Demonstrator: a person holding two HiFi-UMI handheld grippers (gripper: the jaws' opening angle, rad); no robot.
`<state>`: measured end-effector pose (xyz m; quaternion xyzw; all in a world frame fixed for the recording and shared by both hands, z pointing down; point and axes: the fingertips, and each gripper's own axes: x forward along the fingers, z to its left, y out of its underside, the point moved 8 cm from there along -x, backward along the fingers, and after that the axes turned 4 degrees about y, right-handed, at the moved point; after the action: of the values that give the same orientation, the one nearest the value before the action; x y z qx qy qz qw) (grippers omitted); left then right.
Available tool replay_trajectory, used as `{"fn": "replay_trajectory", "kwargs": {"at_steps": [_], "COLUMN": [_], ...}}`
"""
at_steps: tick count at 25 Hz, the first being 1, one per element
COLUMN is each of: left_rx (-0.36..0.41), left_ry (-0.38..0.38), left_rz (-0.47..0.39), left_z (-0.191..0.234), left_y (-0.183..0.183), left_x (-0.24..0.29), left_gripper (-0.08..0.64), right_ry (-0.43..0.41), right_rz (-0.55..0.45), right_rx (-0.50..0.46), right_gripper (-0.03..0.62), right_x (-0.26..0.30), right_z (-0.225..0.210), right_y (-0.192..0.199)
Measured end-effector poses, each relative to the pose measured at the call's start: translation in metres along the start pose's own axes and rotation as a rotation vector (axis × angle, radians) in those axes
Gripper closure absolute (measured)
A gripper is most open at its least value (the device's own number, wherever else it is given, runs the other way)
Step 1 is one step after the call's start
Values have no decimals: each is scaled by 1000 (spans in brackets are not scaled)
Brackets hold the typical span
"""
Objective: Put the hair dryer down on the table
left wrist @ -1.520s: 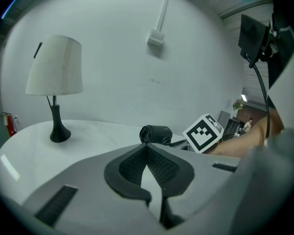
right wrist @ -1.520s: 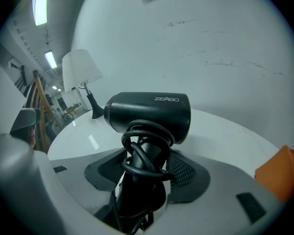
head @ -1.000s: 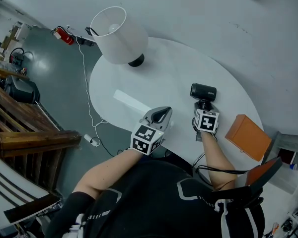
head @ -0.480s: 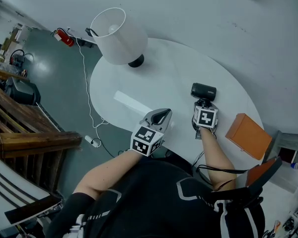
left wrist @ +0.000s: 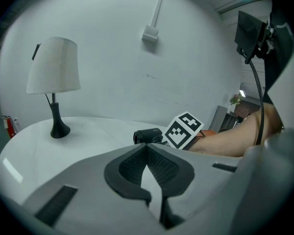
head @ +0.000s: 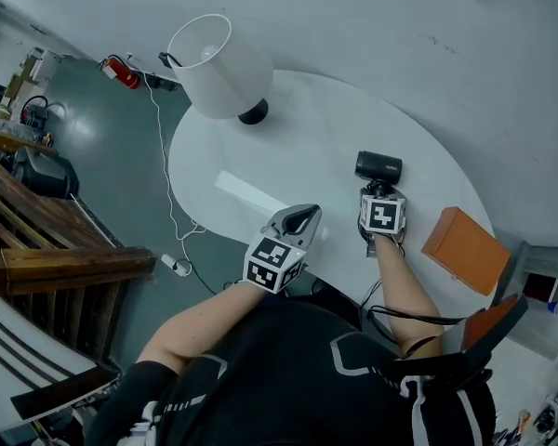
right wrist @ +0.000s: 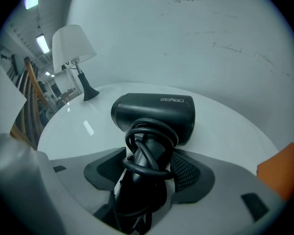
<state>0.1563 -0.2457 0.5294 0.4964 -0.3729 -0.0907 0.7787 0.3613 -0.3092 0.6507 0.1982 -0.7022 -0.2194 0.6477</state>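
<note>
My right gripper (right wrist: 147, 177) has its jaws clamped on the hair dryer (right wrist: 154, 114) handle, by the desk's (head: 298, 147) near edge. Left gripper (left wrist: 149, 168): jaws closed, empty. Advice: lower level, release once seated.

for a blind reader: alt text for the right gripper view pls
The right gripper grips a black hair dryer by its cord-wrapped handle. A white round table and a white lamp lie beyond.

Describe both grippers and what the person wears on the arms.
The left gripper and right gripper have light grey bodies, with dark ribbed pads inside two curved jaws. Each carries a white cube with black square markers. The person wears a black short-sleeved top with thin white lines.
</note>
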Motion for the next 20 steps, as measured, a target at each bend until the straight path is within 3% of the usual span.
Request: {"fn": "replay_trajectory", "kwargs": {"at_steps": [11,15,20], "left_rx": [14,36,62], "left_ry": [14,41,76], "left_rz": [1,-13,-43], "left_z": [-17,-22,-24], "left_y": [0,1,0], "left_x": [-9,-14,-33], "left_gripper": [554,554,554], "right_ry": [22,76,78], "right_rz": [-53,-97,-171], "right_rx": [15,9,39], "right_gripper": [310,310,310], "right_x": [-14,-36,-61], "right_z": [0,0,6], "right_y": [3,3,5]}}
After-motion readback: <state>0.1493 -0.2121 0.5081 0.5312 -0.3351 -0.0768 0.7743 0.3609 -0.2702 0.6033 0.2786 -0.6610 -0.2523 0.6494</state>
